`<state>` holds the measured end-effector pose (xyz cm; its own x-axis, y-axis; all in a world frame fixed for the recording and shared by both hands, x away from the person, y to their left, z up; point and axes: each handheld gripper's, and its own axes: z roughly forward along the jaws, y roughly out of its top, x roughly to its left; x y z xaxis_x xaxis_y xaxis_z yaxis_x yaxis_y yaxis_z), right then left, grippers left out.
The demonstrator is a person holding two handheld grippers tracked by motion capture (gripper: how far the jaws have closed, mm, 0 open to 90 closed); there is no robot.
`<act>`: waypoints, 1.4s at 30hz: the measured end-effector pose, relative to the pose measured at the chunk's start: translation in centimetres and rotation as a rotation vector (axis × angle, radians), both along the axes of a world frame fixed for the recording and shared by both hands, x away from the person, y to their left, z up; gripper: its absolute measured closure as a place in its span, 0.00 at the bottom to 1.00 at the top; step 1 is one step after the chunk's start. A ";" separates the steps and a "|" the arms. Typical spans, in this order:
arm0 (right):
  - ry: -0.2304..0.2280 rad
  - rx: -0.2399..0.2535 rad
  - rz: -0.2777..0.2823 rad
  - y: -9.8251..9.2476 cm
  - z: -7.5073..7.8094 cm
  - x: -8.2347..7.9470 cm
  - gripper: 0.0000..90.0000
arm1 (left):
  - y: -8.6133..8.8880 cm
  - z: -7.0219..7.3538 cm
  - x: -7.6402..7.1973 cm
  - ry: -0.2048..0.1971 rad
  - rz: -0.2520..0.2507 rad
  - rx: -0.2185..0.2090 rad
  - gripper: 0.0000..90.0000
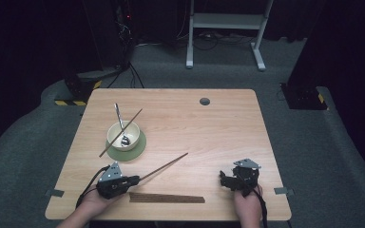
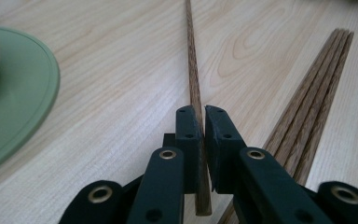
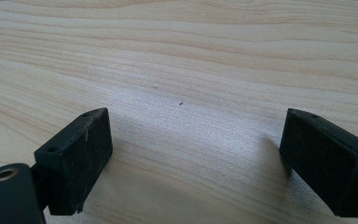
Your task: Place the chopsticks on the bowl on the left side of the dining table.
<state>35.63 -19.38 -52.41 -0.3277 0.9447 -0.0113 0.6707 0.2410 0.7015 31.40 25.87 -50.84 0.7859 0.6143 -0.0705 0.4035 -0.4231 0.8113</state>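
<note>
A thin, dark brown wooden chopstick (image 2: 192, 70) is clamped near its butt end by the left gripper (image 2: 204, 122), whose jaws are closed tight on it. It is judged light, stiff and smooth, liable to pivot if held so far back. Its long axis is seen running diagonally across the pale wooden surface (image 1: 209, 128), tip pointing away to the right, beside the bundle of matching chopsticks (image 1: 166, 197). The right gripper (image 3: 196, 154) is held wide open, empty.
</note>
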 end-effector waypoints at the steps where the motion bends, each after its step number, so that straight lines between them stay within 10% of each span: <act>1: 0.000 0.000 0.000 0.0 0.0 0.0 0.10 | 0.1 0.1 0.0 -0.004 0.002 -0.006 0.93; 42: 0.000 0.001 0.000 0.0 0.0 0.0 0.10 | 1.4 2.9 -0.3 -0.122 0.091 -0.140 0.93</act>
<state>35.63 -19.37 -52.41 -0.3273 0.9448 -0.0106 0.6711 0.2404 0.7013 31.07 27.25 -47.98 0.7358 0.6738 -0.0678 0.3300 -0.2693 0.9048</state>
